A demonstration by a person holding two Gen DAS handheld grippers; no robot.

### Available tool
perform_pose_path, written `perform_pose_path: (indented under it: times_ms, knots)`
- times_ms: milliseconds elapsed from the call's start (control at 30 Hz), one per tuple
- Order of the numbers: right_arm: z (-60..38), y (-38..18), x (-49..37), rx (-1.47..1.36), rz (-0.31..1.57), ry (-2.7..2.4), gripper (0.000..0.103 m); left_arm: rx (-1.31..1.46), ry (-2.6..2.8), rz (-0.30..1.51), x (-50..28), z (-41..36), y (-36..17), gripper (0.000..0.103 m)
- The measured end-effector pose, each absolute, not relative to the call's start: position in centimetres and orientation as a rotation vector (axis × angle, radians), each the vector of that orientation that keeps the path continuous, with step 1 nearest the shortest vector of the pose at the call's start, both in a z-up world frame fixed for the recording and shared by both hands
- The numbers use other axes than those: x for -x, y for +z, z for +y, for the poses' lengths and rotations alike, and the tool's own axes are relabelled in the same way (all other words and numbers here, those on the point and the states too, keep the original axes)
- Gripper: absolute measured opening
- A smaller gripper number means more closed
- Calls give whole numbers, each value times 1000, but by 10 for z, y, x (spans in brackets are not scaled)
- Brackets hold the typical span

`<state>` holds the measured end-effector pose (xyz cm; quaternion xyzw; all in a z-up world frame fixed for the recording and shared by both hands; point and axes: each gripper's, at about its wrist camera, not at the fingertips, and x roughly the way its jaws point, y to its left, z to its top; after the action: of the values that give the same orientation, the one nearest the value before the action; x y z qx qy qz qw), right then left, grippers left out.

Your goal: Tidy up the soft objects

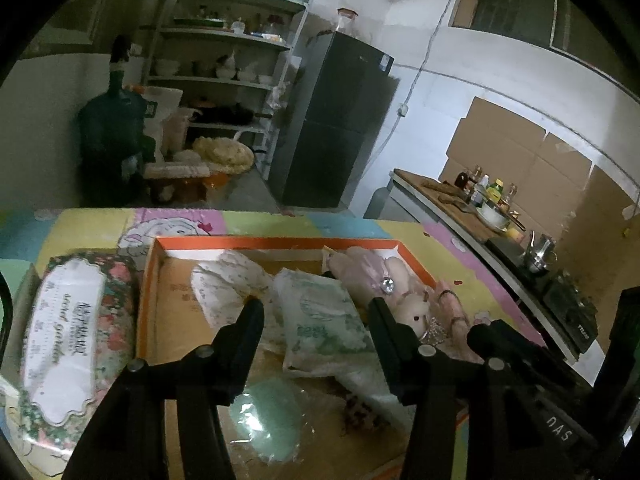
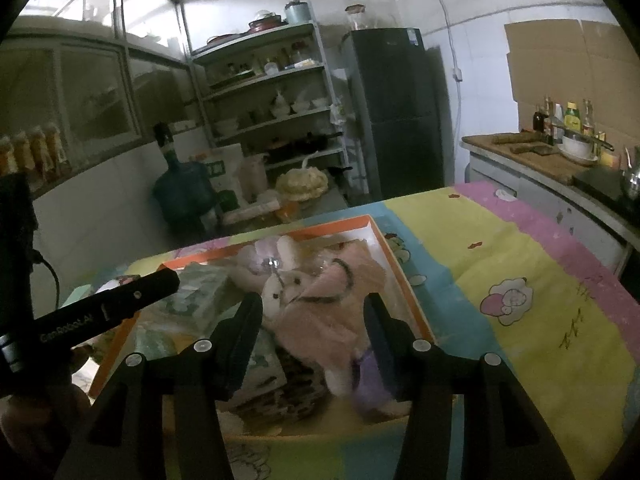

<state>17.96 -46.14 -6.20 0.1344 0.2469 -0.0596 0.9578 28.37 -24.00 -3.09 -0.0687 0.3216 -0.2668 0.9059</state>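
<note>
An orange-rimmed cardboard box (image 1: pixel 276 242) (image 2: pixel 400 264) sits on the colourful mat. In it lie a white-green tissue pack (image 1: pixel 324 320), a white cloth bundle (image 1: pixel 228 280), a mint pad in clear wrap (image 1: pixel 268 420) and a pink plush bunny (image 1: pixel 404 292) (image 2: pixel 320 316). My left gripper (image 1: pixel 316 308) is open above the tissue pack, holding nothing. My right gripper (image 2: pixel 314 304) is open, its fingers either side of the plush bunny, apart from it. The left gripper's body (image 2: pixel 108 312) shows at the left of the right wrist view.
A floral tissue package (image 1: pixel 72 344) lies left of the box. The cartoon mat (image 2: pixel 520 280) stretches to the right. Behind stand a fridge (image 2: pixel 396 112), shelves (image 2: pixel 272 92), a water jug (image 2: pixel 180 188), and a counter with bottles and a kettle (image 2: pixel 560 148).
</note>
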Motion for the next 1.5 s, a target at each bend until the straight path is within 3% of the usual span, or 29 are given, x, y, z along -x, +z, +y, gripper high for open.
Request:
perform_pose_path:
  times_ms: [833,933,1200,1500]
  knots:
    - [-391,-20,-127,-210,415,-59,57,89,-321,512,-200,-174,13,54]
    - [-379,-16,-119,-194,406,-60,62,87,-289,501,-187,-166,15,54]
    - [-351,-9,-96,-164,386,-54,63,83,-239,457,-152,-145,24,54]
    - [-308,2,-63,-108,314,-26,74,54,-130,358,-100,-119,36,54]
